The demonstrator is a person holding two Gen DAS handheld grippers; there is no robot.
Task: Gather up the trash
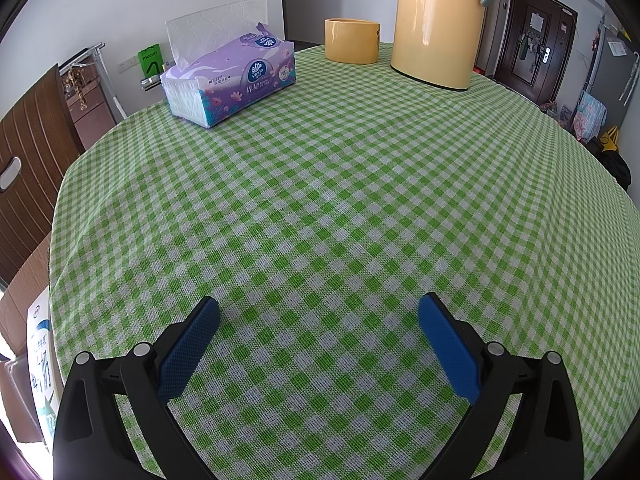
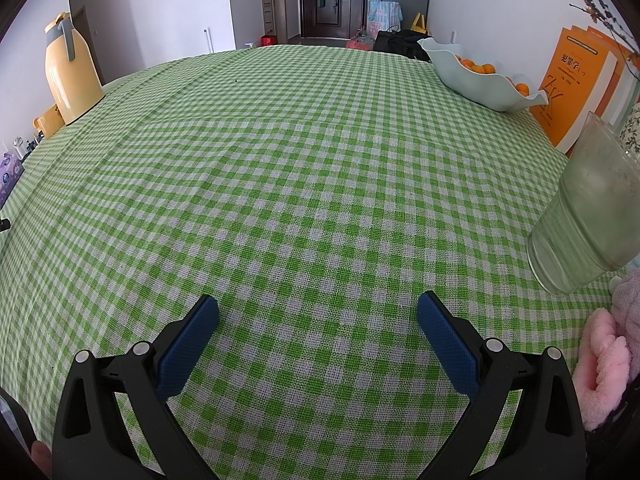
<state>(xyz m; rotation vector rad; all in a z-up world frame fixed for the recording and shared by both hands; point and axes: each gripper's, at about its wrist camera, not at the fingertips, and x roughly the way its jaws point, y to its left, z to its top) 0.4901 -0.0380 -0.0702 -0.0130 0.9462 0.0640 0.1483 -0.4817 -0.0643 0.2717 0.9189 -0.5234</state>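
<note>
My left gripper (image 1: 319, 308) hangs open over the green checked tablecloth (image 1: 340, 200), nothing between its blue pads. My right gripper (image 2: 318, 307) is open too, above the same cloth (image 2: 280, 180), and it holds nothing. No loose trash shows on the cloth in either view. A purple tissue pack (image 1: 232, 84) with a sheet sticking up lies at the far left of the left wrist view.
A yellow thermos (image 1: 438, 20) and a yellow cup (image 1: 351, 40) stand at the far edge. On the right are a pale bowl of oranges (image 2: 480, 76), orange books (image 2: 576, 84), a cloudy glass (image 2: 588, 212) and a pink plush item (image 2: 608, 356). A carton (image 1: 38, 352) sits beyond the left edge.
</note>
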